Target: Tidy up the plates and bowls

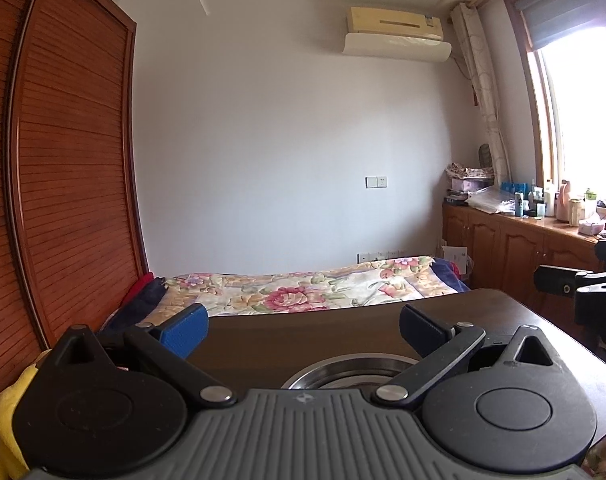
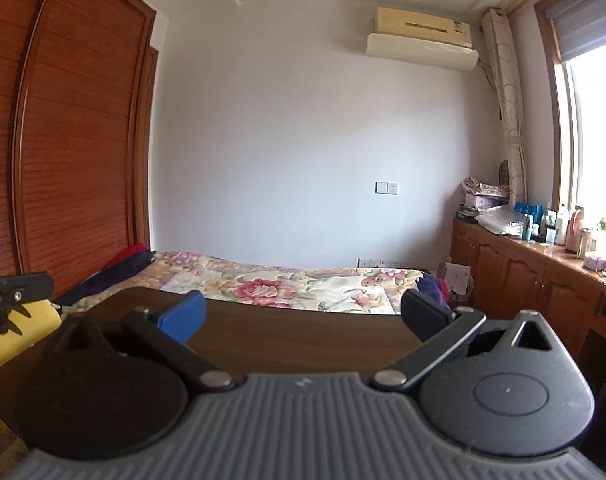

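Note:
A shiny metal bowl (image 1: 349,372) sits on the dark wooden table (image 1: 303,336), just below and between the fingers of my left gripper (image 1: 303,326), which stands open and holds nothing. Most of the bowl is hidden behind the gripper body. In the right wrist view my right gripper (image 2: 303,320) hovers open over the bare table (image 2: 295,336), with nothing between its fingers. The right gripper's black body (image 1: 583,288) shows at the right edge of the left wrist view, and the left gripper's body (image 2: 11,292) at the left edge of the right wrist view.
Beyond the table lies a bed with a floral cover (image 1: 303,288). A wooden wardrobe (image 1: 63,160) stands at left. Low cabinets with several bottles (image 1: 543,208) run under the window at right. A yellow cloth (image 1: 7,420) hangs at the left.

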`<state>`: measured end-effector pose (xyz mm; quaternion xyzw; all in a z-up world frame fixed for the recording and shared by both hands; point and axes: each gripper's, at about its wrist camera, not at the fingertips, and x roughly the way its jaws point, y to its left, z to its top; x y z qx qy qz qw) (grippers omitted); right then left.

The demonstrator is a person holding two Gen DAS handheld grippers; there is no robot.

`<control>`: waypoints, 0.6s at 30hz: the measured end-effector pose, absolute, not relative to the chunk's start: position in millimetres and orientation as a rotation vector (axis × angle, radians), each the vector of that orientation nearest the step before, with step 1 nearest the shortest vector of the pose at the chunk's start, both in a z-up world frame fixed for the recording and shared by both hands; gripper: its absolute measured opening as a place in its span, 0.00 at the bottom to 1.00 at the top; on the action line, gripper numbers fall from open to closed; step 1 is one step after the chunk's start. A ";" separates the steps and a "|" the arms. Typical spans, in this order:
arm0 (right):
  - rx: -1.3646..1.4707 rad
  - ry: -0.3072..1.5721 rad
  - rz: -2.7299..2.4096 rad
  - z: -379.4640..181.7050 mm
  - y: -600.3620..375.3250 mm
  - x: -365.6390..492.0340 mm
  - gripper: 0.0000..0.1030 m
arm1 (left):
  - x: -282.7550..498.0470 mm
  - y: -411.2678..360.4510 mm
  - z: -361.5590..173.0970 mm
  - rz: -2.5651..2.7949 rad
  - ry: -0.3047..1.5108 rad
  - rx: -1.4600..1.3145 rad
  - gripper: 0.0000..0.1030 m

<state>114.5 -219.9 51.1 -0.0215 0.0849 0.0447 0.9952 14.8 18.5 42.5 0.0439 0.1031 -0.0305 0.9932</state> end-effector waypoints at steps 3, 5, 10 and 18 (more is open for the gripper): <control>-0.024 0.171 0.076 47.5 -223.9 110.5 1.00 | 11.3 17.6 38.9 -0.057 0.206 0.089 1.00; -0.017 0.173 0.068 44.7 -225.2 108.5 1.00 | 10.8 16.5 36.9 -0.056 0.211 0.089 1.00; -0.010 0.181 0.049 36.8 -226.6 106.1 1.00 | 12.0 17.8 26.7 -0.047 0.233 0.086 1.00; -0.022 0.195 0.026 27.1 -226.0 109.3 1.00 | 16.3 22.9 18.9 -0.036 0.256 0.081 1.00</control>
